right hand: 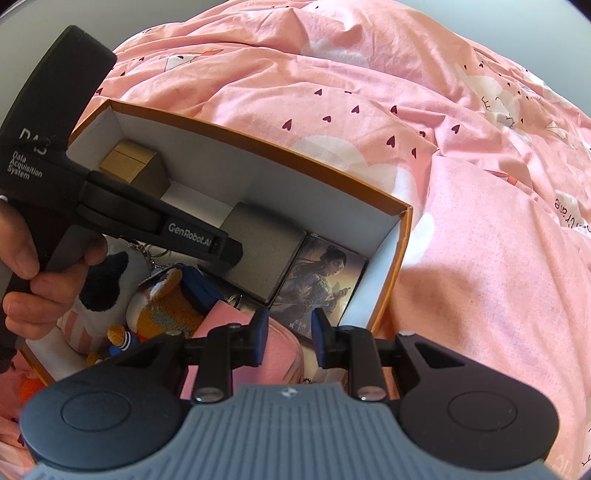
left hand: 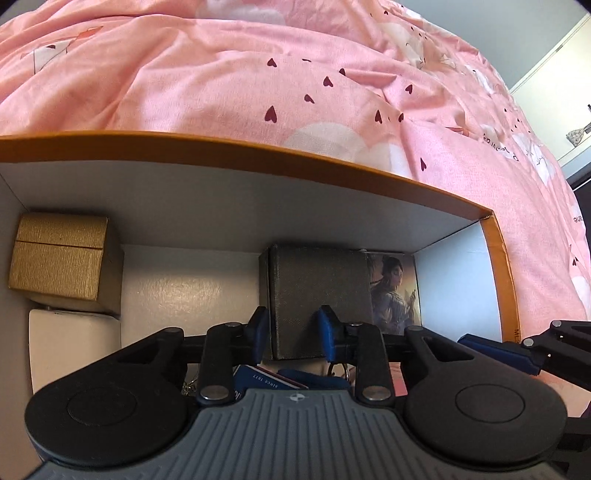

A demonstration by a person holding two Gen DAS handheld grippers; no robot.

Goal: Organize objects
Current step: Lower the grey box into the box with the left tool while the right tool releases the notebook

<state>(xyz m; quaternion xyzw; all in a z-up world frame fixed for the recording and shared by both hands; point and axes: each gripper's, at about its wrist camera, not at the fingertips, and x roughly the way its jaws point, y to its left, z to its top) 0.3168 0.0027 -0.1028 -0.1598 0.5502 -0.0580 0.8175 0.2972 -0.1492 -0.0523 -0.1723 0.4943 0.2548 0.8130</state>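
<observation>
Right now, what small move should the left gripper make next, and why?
Probably lift the left gripper straight up out of the orange-rimmed carton: its jaws are apart and hold nothing, and the grey box below them already sits inside, beside the illustrated box.

Storage box point(right hand: 280, 155): orange rim, white interior. Far-left corner: ribbed gold box point(left hand: 59, 258). Far wall: dark grey textured box point(left hand: 317, 288). Bedspread point(left hand: 258, 74): pink, dark red hearts, white shapes.

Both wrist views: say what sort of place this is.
Most likely a bedroom: an orange box of keepsakes sits on a bed with rumpled pink heart-print bedding. A grey wall with a white door or wardrobe edge stands behind.
</observation>
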